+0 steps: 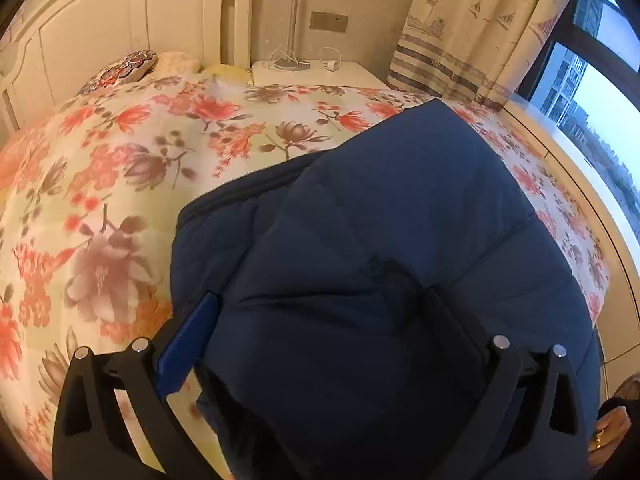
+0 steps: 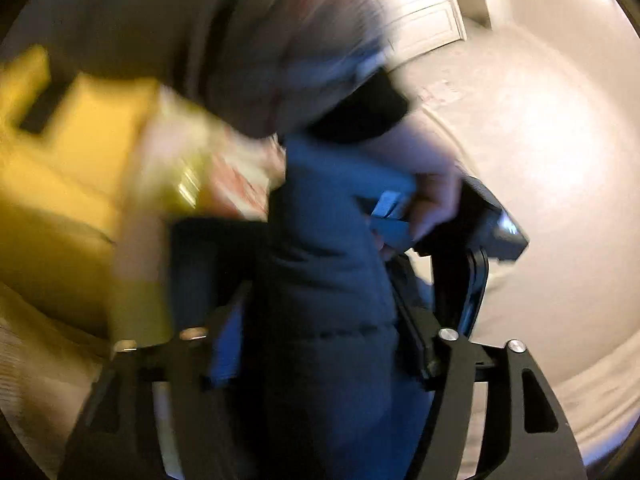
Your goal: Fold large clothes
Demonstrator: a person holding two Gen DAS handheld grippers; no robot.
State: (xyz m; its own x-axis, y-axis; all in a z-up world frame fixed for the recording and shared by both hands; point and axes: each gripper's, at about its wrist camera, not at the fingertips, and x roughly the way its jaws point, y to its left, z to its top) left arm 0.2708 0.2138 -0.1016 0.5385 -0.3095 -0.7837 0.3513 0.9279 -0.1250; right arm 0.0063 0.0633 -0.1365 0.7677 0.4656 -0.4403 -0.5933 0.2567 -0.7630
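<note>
While the dark blue padded jacket lies in a thick bundle on the flowered bed cover, I hold part of it up with my left gripper — the fabric fills the whole space between the two black arms, and the blue pad of one finger shows at the left edge of the cloth. The other finger is covered by the jacket, so I cannot tell if the pads really press on the fabric or only stand around it. In the right wrist view the picture is very blurred; a hanging strip of the same jacket runs between the fingers of my right gripper, and its jaws stand apart with the cloth between them, but the blur does not let me say if they pinch it. Beyond that strip I see a hand on a black device, which looks like the other gripper seen from the front. Further out, behind the bed, stand a white headboard, a patterned cushion, a white bedside table with cables, a curtain and a window.
</note>
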